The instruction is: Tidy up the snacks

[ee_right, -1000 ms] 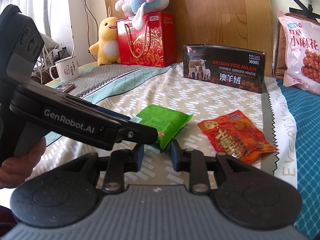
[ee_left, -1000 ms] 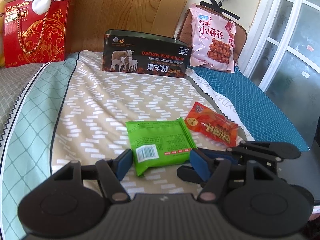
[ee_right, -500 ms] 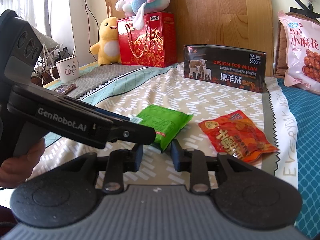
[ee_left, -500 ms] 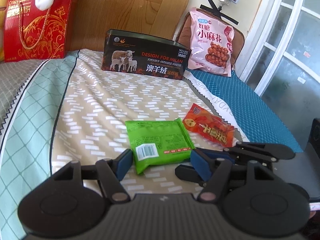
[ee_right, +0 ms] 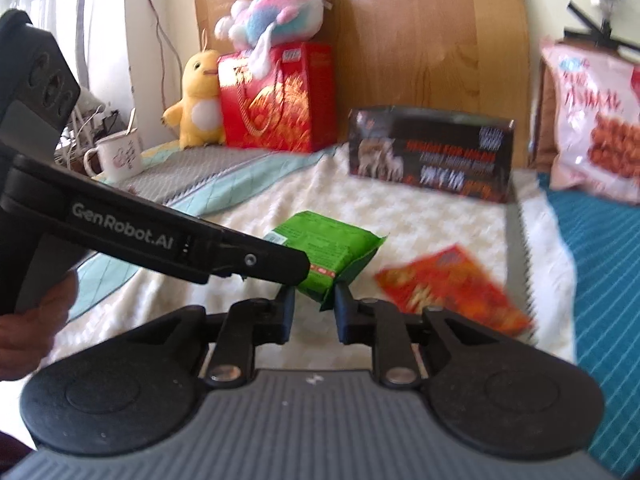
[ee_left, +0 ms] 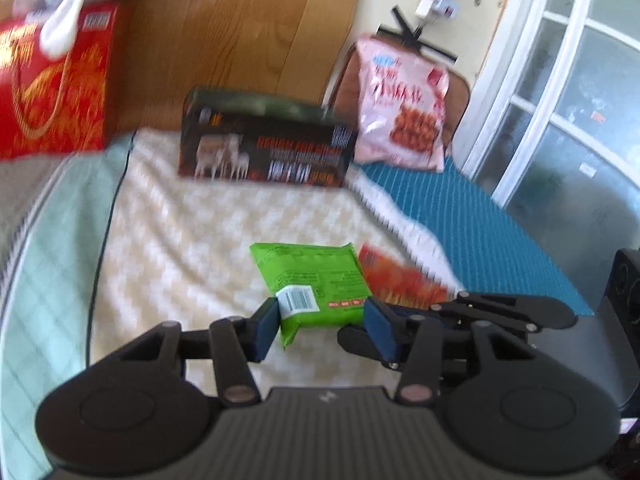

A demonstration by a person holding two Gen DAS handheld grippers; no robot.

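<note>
In the left wrist view, the green snack packet was seen on the bed, pinched by the closing jaws of the left gripper. In the right wrist view, the right gripper jaws were closing on 1 corner; opposing pulls could tear it.

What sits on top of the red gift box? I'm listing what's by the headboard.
A pink, blue and white plush toy lies on top of the red gift box, one limb hanging over its front. The box's top beneath the toy is covered, so anything else there cannot be seen.
</note>
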